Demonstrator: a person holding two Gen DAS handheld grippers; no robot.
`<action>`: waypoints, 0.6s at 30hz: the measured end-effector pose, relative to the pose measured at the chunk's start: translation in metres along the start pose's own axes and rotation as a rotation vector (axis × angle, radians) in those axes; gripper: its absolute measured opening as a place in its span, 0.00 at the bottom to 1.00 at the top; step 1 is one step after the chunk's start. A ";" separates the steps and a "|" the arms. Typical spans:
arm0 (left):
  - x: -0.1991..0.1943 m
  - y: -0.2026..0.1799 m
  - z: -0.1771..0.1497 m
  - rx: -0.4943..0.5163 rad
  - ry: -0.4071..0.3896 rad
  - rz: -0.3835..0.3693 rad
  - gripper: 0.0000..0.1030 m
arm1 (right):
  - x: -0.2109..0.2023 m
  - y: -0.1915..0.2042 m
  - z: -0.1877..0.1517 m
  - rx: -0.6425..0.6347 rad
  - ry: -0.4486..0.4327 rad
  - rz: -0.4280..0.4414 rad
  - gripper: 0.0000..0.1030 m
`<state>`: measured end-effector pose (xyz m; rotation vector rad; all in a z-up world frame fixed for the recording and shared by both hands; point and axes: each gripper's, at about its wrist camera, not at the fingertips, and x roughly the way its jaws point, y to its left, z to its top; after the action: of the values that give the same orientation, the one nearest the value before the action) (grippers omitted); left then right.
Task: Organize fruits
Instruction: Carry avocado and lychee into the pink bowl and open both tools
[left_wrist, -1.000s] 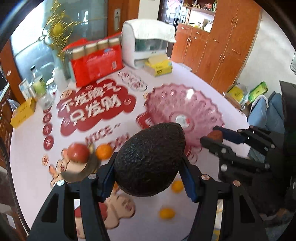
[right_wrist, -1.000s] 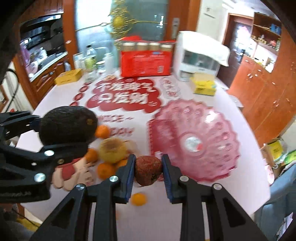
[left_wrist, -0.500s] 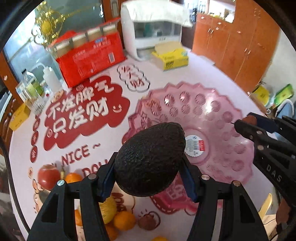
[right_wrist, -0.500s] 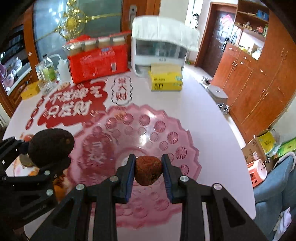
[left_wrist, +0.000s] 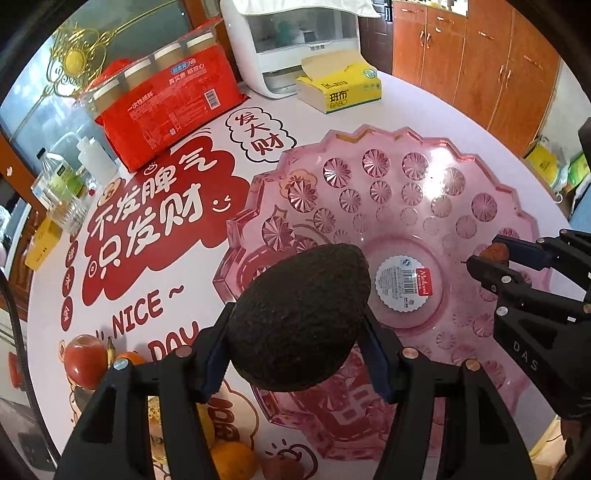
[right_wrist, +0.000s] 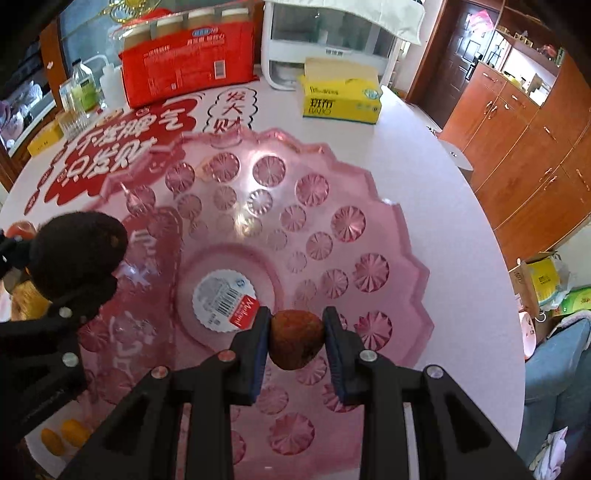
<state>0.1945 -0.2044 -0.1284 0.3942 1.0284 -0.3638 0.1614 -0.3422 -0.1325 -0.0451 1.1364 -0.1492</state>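
Two hand-held grippers hang over a pink glass fruit bowl (left_wrist: 491, 173) on a white table (right_wrist: 443, 206), each carrying a fruit. The left gripper (left_wrist: 297, 350) is clamped on a dark, rough-skinned avocado (left_wrist: 299, 317), its blue pads pressed to both flanks; the fruit sits above the bowl's near-left rim, partly over the basin. The right gripper (right_wrist: 297, 341) is closed on a small reddish-brown fruit (right_wrist: 295, 338), held over the bowl's floor just to the right of the round barcode sticker (right_wrist: 225, 299) at its centre.

The bowl's interior is bare apart from that sticker — a wide, shallow basin ringed by a scalloped edge. The two tools stand side by side, apart from each other, with the sticker between them in both views.

To the left of the bowl, near the table's front edge, the remaining fruit is bunched together: a red apple (left_wrist: 85, 356), oranges (left_wrist: 234, 459), and another small brown fruit (left_wrist: 282, 470) at the bottom of the left wrist view. Two small yellow-orange fruits (right_wrist: 64, 435) lie at the lower left of the right wrist view.

The far side of the table is crowded: a red pack of paper cups (left_wrist: 170, 107), a white appliance (left_wrist: 295, 48), a yellow tissue box (left_wrist: 340, 92). Bottles (left_wrist: 59, 177) and a small yellow box (left_wrist: 42, 247) stand along the left edge. Open tabletop shows to the bowl's right, up to the table's curved rim, with wooden cabinets (right_wrist: 524, 133) beyond.
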 end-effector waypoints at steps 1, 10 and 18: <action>0.001 -0.001 0.000 0.001 0.008 -0.006 0.60 | 0.001 -0.001 -0.002 0.002 0.003 0.002 0.29; -0.013 -0.023 -0.007 0.034 0.006 -0.032 0.85 | -0.013 -0.012 -0.014 0.041 -0.038 0.014 0.59; -0.046 -0.020 -0.006 0.013 -0.051 -0.033 0.89 | -0.037 -0.020 -0.018 0.074 -0.075 0.021 0.63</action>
<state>0.1593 -0.2142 -0.0933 0.3786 0.9841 -0.4086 0.1285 -0.3560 -0.1047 0.0268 1.0552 -0.1694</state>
